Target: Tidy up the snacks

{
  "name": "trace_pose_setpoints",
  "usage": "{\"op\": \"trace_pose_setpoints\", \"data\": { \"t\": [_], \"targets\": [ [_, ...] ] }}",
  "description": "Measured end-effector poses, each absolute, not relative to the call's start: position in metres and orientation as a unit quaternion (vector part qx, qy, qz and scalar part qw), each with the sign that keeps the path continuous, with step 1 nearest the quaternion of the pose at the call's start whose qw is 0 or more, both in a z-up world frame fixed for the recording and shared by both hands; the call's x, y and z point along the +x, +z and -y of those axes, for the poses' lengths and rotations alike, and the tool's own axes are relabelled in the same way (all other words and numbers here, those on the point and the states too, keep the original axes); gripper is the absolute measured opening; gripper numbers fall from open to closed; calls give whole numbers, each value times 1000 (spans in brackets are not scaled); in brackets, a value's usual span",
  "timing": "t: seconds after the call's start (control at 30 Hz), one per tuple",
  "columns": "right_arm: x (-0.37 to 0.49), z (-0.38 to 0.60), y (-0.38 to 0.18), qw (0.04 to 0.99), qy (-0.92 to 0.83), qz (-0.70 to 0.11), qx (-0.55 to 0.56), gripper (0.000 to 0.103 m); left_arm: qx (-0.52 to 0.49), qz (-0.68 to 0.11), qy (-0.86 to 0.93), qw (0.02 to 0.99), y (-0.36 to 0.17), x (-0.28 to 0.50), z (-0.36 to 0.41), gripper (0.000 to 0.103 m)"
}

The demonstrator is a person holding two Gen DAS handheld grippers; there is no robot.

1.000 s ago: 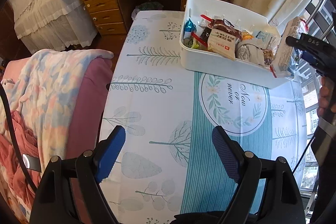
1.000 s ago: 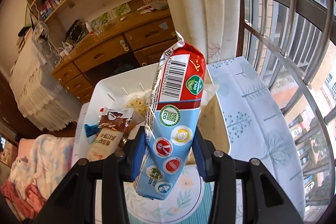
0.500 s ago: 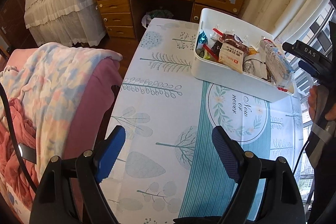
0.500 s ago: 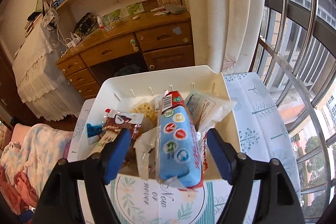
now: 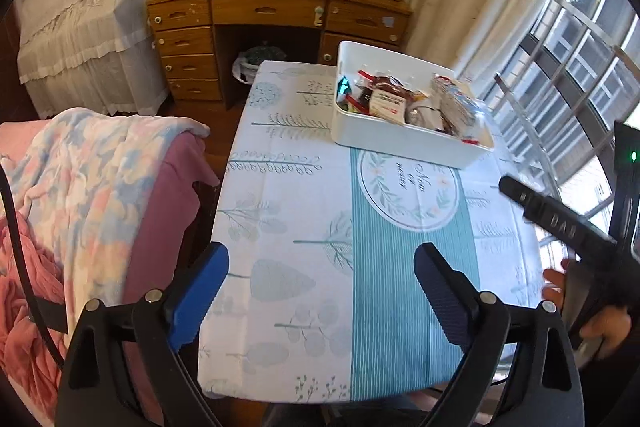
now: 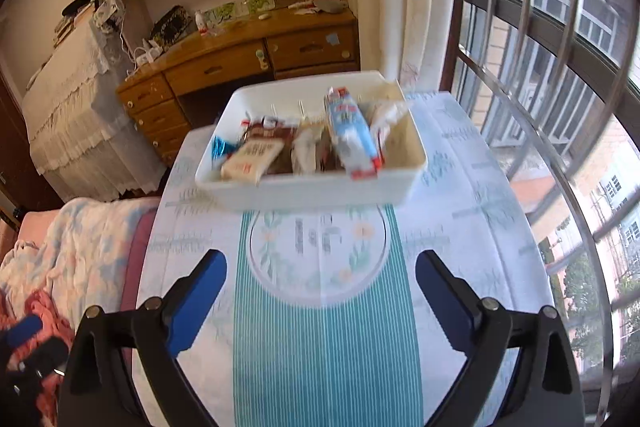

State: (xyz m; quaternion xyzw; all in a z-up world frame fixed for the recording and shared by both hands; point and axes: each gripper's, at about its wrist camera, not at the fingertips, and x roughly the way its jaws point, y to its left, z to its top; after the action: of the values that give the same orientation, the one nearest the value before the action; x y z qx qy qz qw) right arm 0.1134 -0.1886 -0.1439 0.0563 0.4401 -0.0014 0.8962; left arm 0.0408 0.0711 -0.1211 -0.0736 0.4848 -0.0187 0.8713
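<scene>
Both the left gripper [image 5: 320,291] and right gripper [image 6: 320,293] are hanging spread, empty; the blue packet [image 6: 352,135] is lying in the white bin [image 6: 304,191], likely light, crinkly, slippery; I'd be pinching its flat middle.

Each tool is built from a black plastic frame with two arms, and silver round screws are set at the pivots. On the left tool [image 5: 320,285], blue fingers [image 5: 198,293] with ribbed, toothed inner faces are fitted; the same blue pads [image 6: 196,301] are carried by the right tool [image 6: 320,293]. A black cable is seen beside the left tool. Pale letters are printed on the right tool's black body, and bare skin is shown on the hand [image 5: 600,311] behind it.
</scene>
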Motion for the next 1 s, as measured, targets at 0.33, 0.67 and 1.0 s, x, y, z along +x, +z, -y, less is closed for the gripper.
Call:
{"op": "trace_pose_setpoints", "data": {
  "t": [0.33,0.67,1.0],
  "targets": [
    [36,188,-117,870,47,-487,52,100,-39,-476,-21,878,-77,2,-39,102],
    [0,210,-64,885,78,-460,2,103,-47,-429,0,902,-42,-14,8,102],
    [-20,212,-58,890,74,-448,30,103,-50,-415,19,908,-35,-29,16,102]
  ]
}}
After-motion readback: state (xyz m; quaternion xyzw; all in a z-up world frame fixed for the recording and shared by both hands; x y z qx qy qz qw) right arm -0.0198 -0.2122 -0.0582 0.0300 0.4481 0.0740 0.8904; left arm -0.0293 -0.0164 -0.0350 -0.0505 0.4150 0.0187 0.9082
